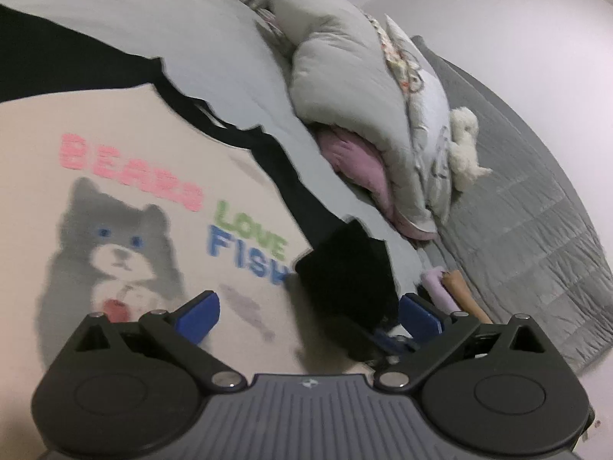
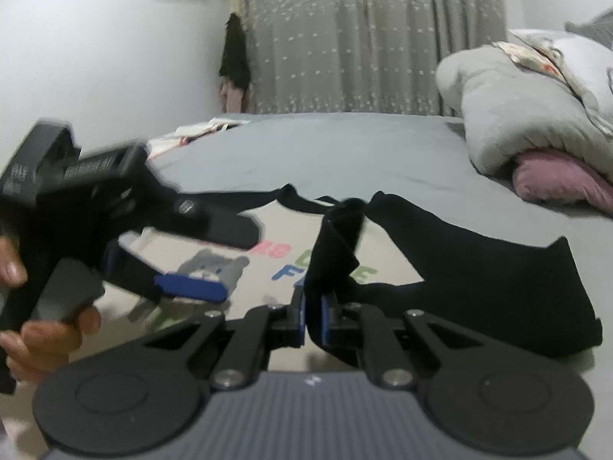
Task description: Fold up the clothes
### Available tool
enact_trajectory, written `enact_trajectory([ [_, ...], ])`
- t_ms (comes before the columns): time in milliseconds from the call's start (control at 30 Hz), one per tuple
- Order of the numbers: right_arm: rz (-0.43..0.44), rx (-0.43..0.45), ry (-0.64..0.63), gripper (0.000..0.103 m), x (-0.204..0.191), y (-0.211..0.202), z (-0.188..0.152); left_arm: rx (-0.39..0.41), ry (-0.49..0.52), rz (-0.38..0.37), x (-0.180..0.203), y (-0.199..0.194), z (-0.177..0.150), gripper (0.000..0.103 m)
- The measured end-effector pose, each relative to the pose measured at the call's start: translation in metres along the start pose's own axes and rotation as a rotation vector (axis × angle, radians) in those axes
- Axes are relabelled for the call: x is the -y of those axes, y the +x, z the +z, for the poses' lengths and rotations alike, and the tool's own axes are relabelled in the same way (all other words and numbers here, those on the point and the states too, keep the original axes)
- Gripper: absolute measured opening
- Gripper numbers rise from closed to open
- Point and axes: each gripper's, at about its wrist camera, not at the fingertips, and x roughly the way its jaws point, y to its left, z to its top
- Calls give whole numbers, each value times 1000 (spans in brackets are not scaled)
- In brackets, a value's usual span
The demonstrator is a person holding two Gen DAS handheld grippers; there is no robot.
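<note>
i see the bed [image 2: 345, 145] carrying 1 shirt [image 1: 126, 122], cream front with a bear print and black sleeves, lying flat and face up near me. i judge the fold barely begun: 1 black sleeve [image 2: 337, 237] is lifted over the print, the other sleeve [image 2: 498, 268] is spread on the sheet. a bunched duvet [image 2: 517, 115] crowds the far right; the sheet beyond the collar lies bare, giving room. my right gripper [image 2: 314, 314] has its jaws clamped on the lifted sleeve. my left gripper [image 1: 308, 306] hangs over the shirt front, jaws wide apart, gripping nothing.
</note>
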Motion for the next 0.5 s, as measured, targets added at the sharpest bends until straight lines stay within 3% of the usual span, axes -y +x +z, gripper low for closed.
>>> enact_trajectory([
  [233, 16, -37, -165, 7, -32, 2, -8, -30, 18, -16, 5, 6, -4, 100],
  [500, 72, -51, -231, 8, -48, -2, -16, -14, 0, 40, -2, 7, -4, 95],
])
